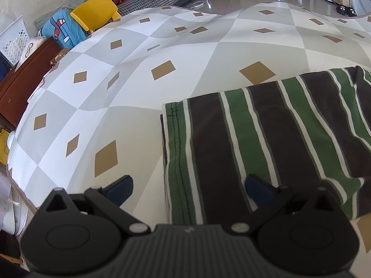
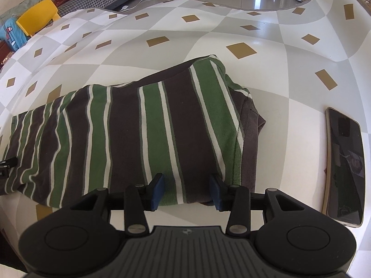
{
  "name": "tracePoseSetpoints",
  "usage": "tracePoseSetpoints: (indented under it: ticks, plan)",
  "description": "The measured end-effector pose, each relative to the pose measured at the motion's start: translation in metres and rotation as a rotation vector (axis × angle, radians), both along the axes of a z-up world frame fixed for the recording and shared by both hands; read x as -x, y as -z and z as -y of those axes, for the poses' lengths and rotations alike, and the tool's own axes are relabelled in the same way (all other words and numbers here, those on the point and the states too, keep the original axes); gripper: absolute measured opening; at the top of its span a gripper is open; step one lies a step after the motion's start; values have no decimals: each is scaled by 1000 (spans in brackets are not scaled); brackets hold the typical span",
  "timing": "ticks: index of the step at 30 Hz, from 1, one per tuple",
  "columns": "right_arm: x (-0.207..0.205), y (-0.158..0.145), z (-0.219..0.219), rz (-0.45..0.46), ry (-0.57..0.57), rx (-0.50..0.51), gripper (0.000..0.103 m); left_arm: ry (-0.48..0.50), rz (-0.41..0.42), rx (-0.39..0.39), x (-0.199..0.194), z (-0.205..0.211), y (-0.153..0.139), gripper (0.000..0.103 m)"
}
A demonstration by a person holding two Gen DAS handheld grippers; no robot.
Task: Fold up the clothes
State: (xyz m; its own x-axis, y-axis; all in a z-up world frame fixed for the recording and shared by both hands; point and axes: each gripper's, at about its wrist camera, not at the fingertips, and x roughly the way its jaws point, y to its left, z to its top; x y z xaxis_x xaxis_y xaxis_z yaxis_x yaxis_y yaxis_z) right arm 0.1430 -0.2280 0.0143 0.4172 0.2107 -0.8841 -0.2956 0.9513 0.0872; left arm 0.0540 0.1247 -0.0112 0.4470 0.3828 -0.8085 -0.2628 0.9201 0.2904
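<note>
You see table (image 2: 266, 97) under checked cloth (image 1: 129, 106), gold diamonds all over. Striped shirt (image 2: 148, 129) lies folded at middle. Phone (image 2: 345, 162) lies flat at 3 o'clock, near shirt.

The left hand-held gripper (image 1: 189, 191) hangs with jaws wide apart. The folded striped shirt (image 1: 266, 143) lies under its right finger, hem edge between the fingers. The checked worktop (image 1: 104, 88) spreads ahead and left.
</note>
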Motion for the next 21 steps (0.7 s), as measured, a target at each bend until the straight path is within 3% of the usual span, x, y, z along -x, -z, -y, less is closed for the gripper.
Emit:
tracePoseSetpoints:
  ticks: [9,17,21]
  plan:
    - [14,-7,6,-61,-23,-26,41,-33,15,43,-22,-13,2,103]
    - [11,-24,20,99,51,-159,41,-47,49,46,-32,-12,5,103]
    - [5,-21,8,134,40,-155,41,-71,61,71,-34,-13,5,103]
